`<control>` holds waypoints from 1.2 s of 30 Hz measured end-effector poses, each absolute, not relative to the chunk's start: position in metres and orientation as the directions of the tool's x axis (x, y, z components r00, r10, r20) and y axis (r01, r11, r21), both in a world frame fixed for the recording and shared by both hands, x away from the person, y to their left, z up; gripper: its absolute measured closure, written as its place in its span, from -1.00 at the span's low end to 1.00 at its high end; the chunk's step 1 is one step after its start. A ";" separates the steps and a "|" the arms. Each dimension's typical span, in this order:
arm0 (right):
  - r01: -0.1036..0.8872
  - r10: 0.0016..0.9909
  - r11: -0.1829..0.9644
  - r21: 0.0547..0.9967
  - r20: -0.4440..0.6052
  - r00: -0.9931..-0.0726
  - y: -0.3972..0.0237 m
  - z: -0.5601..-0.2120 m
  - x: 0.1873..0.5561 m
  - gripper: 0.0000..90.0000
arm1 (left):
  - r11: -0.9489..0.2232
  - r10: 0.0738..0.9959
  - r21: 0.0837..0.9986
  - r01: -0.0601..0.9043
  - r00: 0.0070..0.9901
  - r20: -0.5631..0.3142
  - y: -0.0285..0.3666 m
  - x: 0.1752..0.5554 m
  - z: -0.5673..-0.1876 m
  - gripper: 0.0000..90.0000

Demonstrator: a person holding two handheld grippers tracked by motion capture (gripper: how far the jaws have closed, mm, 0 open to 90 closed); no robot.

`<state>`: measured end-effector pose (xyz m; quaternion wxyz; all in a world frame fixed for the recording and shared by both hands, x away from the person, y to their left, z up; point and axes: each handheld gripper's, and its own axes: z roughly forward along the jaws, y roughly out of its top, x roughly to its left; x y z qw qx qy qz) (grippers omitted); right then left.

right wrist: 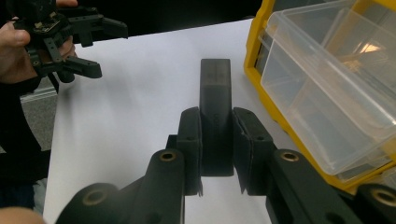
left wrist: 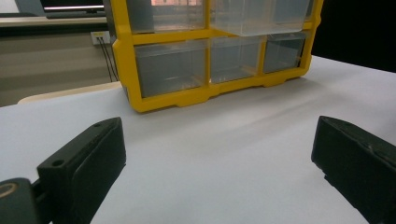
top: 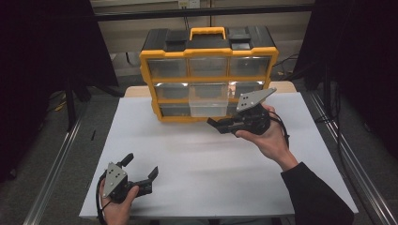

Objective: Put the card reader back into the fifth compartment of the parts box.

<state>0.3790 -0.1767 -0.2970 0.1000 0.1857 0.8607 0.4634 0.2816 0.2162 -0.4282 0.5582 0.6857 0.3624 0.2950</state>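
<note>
The right gripper is up off the table just in front of the organiser, and its jaws are pinched tight on a small dark grey rectangular block. From the right gripper view the block stands clamped between the two pads, its long end sticking out past the tips. It hangs over the white tabletop, right beside the yellow frame.

That frame belongs to the yellow and black plastic drawer organiser at the far edge of the table, three rows of clear drawers under a yellow carry handle. One clear plastic drawer, in the middle column, is pulled well out towards the person. In the right gripper view that open drawer sits just to the side of the held block, close but not touching it.

Down at the near left corner, the left gripper sits low over the table in the person's left hand. Its jaws are spread wide with nothing between them, bare white surface showing in the gap in the left gripper view.
</note>
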 end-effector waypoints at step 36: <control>0.184 0.455 0.559 0.809 -0.112 -0.884 -0.174 -0.239 0.401 0.64 | -0.120 0.824 0.978 0.170 0.566 0.003 0.216 0.282 -0.429 -0.93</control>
